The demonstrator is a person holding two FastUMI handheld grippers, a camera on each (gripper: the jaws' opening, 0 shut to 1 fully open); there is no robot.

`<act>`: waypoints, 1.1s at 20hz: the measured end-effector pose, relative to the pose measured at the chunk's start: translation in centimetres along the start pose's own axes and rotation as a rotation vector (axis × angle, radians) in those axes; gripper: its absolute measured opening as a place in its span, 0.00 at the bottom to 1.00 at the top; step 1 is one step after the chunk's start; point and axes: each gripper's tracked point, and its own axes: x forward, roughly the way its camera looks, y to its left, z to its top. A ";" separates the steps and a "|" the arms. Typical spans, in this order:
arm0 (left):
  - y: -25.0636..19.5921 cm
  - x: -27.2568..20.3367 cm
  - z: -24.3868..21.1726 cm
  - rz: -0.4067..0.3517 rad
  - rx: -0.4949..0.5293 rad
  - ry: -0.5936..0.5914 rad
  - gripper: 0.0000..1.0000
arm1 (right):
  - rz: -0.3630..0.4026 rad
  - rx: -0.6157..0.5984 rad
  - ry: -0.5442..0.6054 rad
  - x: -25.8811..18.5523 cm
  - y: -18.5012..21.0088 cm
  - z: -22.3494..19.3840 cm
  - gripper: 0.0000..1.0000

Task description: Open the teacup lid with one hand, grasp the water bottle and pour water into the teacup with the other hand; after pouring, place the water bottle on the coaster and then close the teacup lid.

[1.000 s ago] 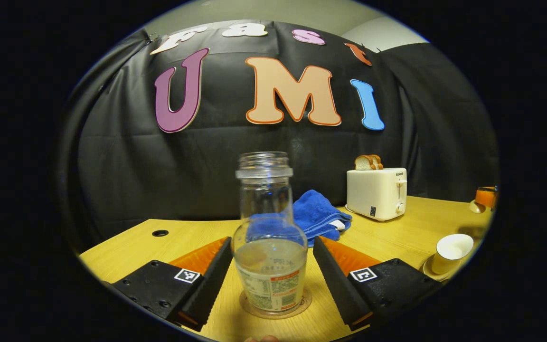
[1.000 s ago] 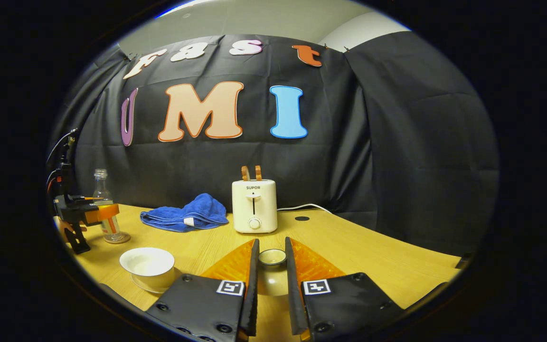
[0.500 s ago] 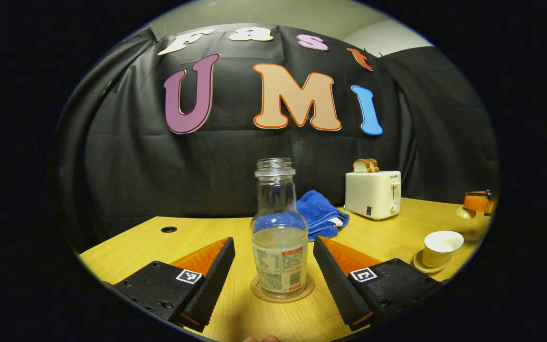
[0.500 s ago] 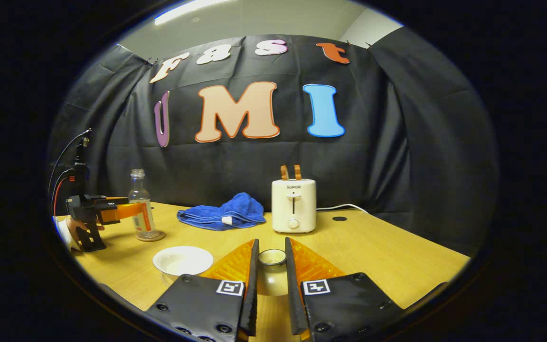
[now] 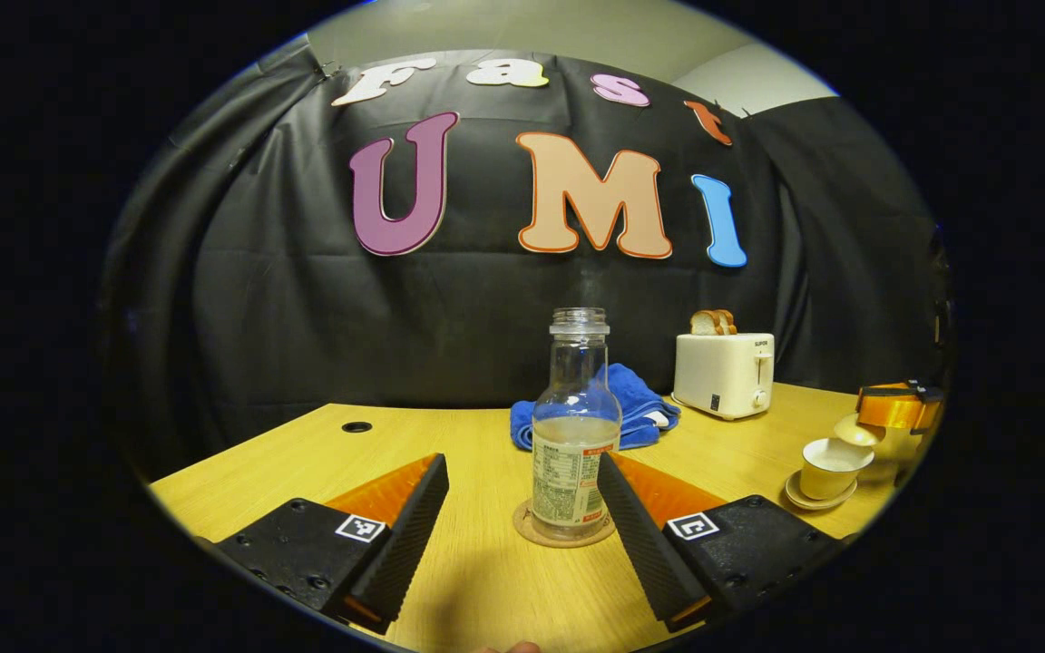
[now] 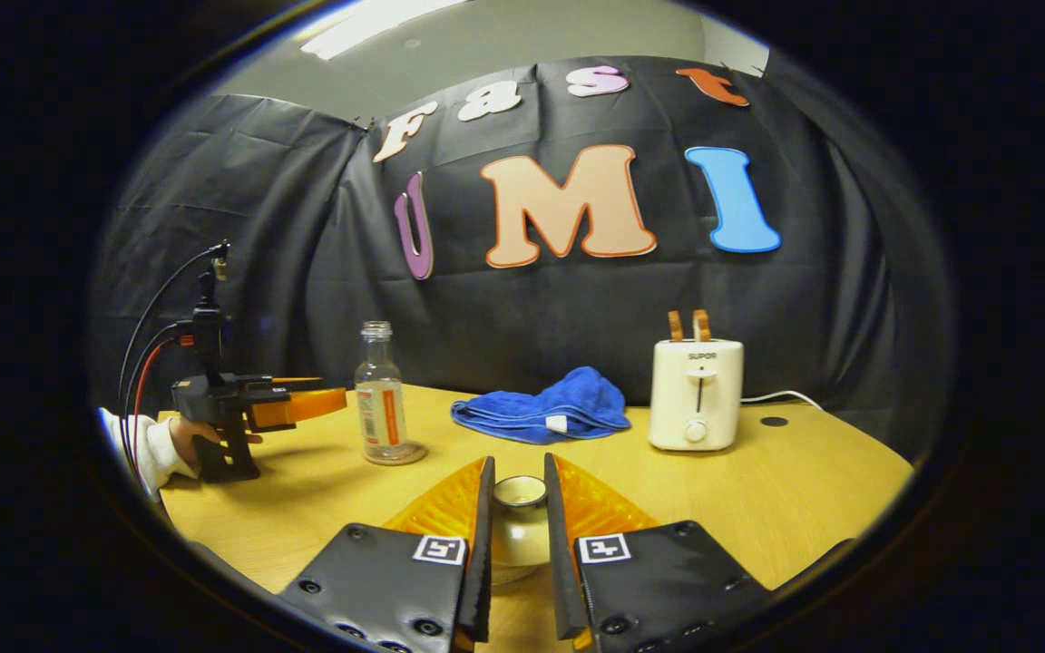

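A pale wooden bench [image 5: 486, 580] stands before a black cloth wall. In the left gripper view, the left tongs [image 5: 522, 526] are spread wide with nothing between the pads, and the water bottle [image 5: 574, 435] stands upright on a round cork coaster [image 5: 533, 533] just ahead of them, uncapped and partly filled. Behind it lies a blue towel [image 5: 640, 408], with a cream toaster [image 5: 724, 374] holding bread to the right. Far right, the open teacup [image 5: 829, 462] sits on its saucer [image 5: 799, 497], and the right tongs [image 5: 885, 419] hang close above and beside it. In the right gripper view, the right tongs [image 6: 515, 544] pinch the knob of the teacup lid [image 6: 519, 531] between both fingers. To the left, the bottle [image 6: 381, 399] rests on the coaster [image 6: 409, 453], clear of the left tongs [image 6: 305, 404], which a hand [image 6: 187, 440] in a white sleeve holds near it. The towel [image 6: 545, 408] and toaster [image 6: 695, 394] stand farther back.
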 end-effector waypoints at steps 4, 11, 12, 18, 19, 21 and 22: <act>0.3 -0.1 0.0 0.012 0.001 0.002 0.96 | 0.064 -0.010 0.083 0.8 1.9 -1.3 0.31; 0.1 0.0 -0.1 0.003 0.001 0.001 0.97 | 0.060 0.013 0.132 1.6 1.6 -1.9 0.31; 0.2 -0.1 -0.1 0.004 0.000 0.002 0.97 | 0.060 0.018 0.144 1.7 1.6 -2.1 0.31; 0.2 -0.1 -0.1 0.004 0.000 0.000 0.96 | 0.060 0.019 0.140 1.7 1.5 -1.9 0.38; 0.2 0.0 -0.1 0.004 0.000 0.000 0.96 | 0.054 0.010 0.134 1.8 1.5 -1.9 0.41; 0.1 0.0 -0.1 0.004 0.001 -0.001 0.99 | 0.053 -0.012 0.107 1.5 1.8 -1.3 0.48; 0.1 -0.1 -0.1 0.004 0.001 -0.001 0.96 | 0.056 -0.012 0.091 1.1 1.8 -1.1 0.56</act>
